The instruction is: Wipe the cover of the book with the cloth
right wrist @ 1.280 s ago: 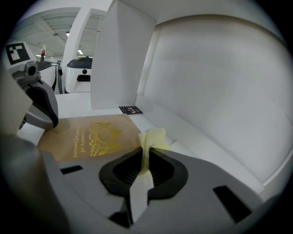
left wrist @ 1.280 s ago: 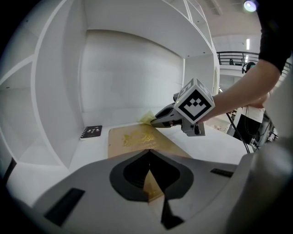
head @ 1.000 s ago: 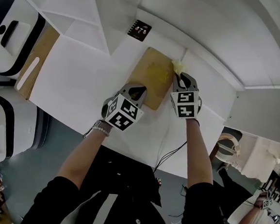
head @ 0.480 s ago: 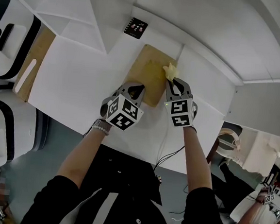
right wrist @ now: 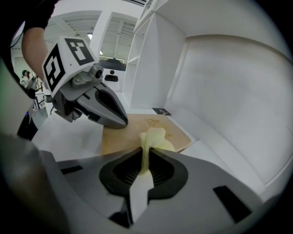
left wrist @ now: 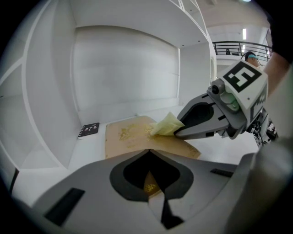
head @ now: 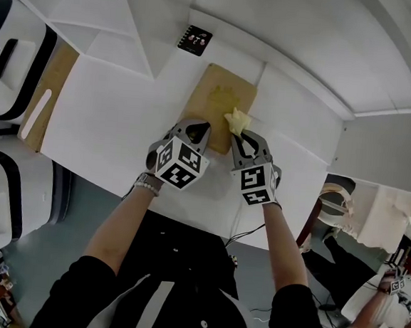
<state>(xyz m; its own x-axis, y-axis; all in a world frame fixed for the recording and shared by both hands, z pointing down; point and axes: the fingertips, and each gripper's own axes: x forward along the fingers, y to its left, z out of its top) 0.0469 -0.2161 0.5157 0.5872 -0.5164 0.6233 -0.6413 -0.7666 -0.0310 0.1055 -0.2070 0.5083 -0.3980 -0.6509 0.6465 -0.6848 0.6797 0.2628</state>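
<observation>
The book [head: 222, 97] is lying flat on the white counter [head: 117, 116]. The right tool [right wrist: 145, 153] is clamping the yellow cloth [right wrist: 153, 137] tight between its jaws, resting it on the cover. The left tool [left wrist: 149, 153], jaws closed together, is pressing on the book's near edge.

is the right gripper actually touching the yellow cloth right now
Touching. The right gripper view shows the yellow cloth clamped between the jaws of the right gripper, with its loose end sticking out beyond them over the book.
</observation>
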